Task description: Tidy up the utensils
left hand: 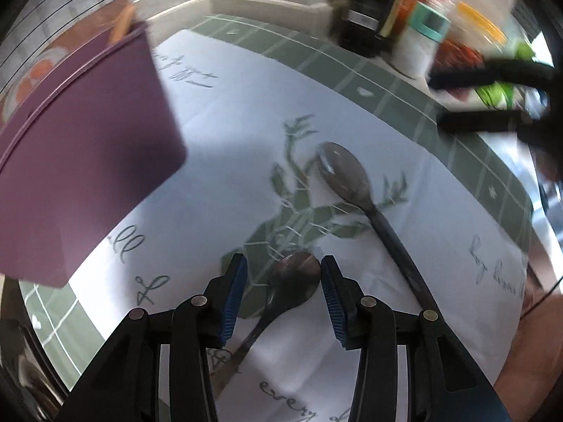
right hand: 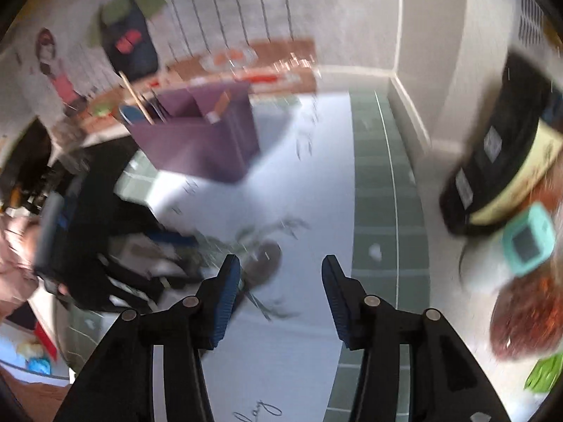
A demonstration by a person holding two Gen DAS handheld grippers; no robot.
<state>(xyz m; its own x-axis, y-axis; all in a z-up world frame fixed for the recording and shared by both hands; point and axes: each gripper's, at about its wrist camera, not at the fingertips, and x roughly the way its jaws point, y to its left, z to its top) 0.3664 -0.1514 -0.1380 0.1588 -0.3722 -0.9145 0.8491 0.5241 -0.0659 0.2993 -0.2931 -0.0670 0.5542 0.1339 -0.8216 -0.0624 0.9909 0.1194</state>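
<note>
Left tongs [left hand: 283, 274] spread, bracketing bowl of small dark metal spoon [left hand: 293, 281] on white leaf-print cloth [left hand: 218, 176]. Shift to neck, pinch, lift level toward purple plastic organizer box [left hand: 81, 161]. Right tongs [right hand: 279, 277] spread, empty, near large dark spoon [left hand: 343, 172].

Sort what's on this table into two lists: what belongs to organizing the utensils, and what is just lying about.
Belongs to the job:
- small spoon, lying between the open left tongs
- large spoon, loose on the cloth
- purple utensil holder, already holding some utensils
- right tongs, open and empty

Just lying about:
- dark bottle
- teal-lidded container
- printed tablecloth
</note>
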